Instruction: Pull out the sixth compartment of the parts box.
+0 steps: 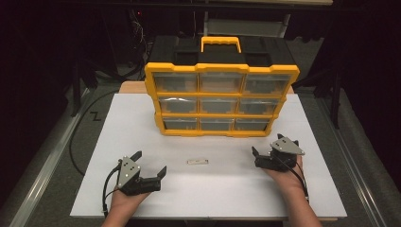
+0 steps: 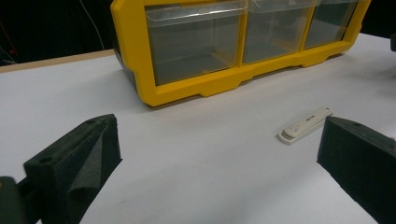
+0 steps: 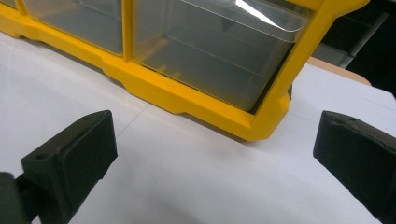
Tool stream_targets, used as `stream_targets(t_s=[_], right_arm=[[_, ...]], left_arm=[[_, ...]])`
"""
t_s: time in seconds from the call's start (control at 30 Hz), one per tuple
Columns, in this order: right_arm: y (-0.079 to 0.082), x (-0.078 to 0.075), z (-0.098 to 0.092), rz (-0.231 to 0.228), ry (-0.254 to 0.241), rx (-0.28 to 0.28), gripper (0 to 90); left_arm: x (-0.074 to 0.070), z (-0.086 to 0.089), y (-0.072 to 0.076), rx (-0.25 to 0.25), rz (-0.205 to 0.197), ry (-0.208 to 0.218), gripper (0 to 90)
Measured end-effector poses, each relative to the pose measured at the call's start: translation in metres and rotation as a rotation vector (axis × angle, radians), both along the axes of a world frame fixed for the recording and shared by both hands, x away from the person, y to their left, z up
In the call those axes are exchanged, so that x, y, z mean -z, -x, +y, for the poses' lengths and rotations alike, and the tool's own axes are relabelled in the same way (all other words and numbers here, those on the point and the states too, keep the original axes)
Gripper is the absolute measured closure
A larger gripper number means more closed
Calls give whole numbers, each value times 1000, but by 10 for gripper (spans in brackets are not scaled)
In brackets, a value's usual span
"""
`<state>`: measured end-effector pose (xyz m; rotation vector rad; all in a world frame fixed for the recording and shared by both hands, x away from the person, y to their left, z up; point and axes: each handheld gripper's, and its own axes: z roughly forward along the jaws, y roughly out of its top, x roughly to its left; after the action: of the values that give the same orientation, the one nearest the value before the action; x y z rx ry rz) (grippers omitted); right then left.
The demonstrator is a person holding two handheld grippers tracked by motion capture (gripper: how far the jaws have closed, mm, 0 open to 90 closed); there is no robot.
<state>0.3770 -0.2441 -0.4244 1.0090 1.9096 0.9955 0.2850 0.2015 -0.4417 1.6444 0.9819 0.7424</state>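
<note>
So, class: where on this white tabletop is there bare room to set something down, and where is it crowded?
Free: the strips left and right of the yellow drawer box, and the near edge of the tabletop between the left gripper and right gripper. Crowded: the middle, where the small white stick lies before the box.

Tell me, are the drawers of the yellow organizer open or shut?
Shut: all nine clear drawers sit flush inside the yellow organizer frame; none sticks out.
</note>
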Motion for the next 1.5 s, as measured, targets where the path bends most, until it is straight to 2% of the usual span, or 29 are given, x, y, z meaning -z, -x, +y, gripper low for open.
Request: stream_targets(t_s=[0.37, 0.5, 0.8, 0.83, 1.43, 1.47, 1.5], right_arm=[[3, 0, 5, -6, 111, -25, 8], [5, 0, 7, -6, 133, -45, 7], [8, 1, 13, -29, 222, -64, 8], [8, 1, 13, -35, 243, -68, 8], [12, 6, 26, -61, 401, -88, 8], [12, 5, 26, -67, 429, -101, 8], [13, 5, 27, -72, 424, -104, 8]], left_arm=[[-1, 0, 1, 10, 0, -3, 3], [-1, -1, 1, 11, -1, -4, 2], [-1, -1, 1, 11, -2, -8, 7], [-1, -1, 1, 11, -2, -8, 7], [-1, 0, 1, 17, 1, -1, 7], [-1, 0, 1, 18, 1, 1, 7], [-1, 0, 1, 19, 0, 2, 7]])
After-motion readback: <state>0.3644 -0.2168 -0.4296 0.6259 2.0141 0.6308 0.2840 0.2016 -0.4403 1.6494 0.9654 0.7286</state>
